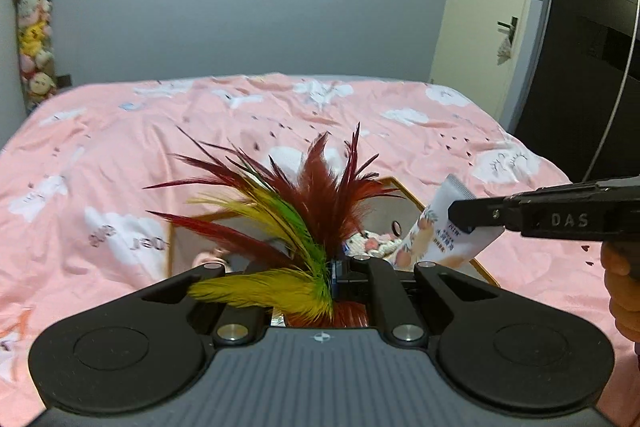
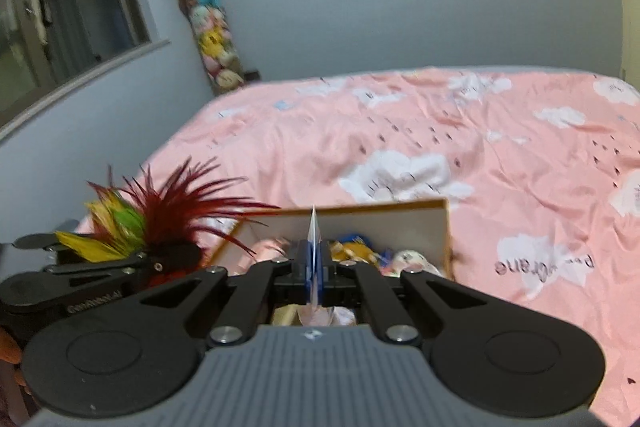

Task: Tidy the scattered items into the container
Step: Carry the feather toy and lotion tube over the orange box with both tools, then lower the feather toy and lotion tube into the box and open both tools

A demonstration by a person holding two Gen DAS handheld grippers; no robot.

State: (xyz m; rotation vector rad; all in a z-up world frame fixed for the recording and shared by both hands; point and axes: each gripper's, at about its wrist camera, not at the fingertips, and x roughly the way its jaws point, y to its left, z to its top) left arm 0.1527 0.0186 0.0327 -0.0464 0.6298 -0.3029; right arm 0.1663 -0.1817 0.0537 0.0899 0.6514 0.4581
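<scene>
1. The feather toy point(image 1: 288, 227) in your left claw point(image 1: 340, 269) looks very light and springy. The plumes bend and splay at any touch, so the firm base where they gather is the place to hold it, and that is where you have it now. Expect it to drift on the way down and catch on the box rim, not drop cleanly.

2. The tube point(image 1: 440, 227) in your right claw point(image 2: 316, 267) is soft plastic with a flat crimped end. It looks light and a little slick, and it will dent under pressure without breaking. You have it pinched across its flat body, a safe hold; from the right wrist camera it shows edge-on as a thin white strip.

3. Your left claw is clenched on the base of the feather toy, the plumes fanning up and forward over the box point(image 1: 404, 189).

4. Your right claw is clenched on the tube, which hangs tilted above the right side of the box.

5. The box sits on the pink bedspread point(image 1: 120, 155), just ahead of both claws, with several small things already inside. Both items look close to where you could let them go.
</scene>
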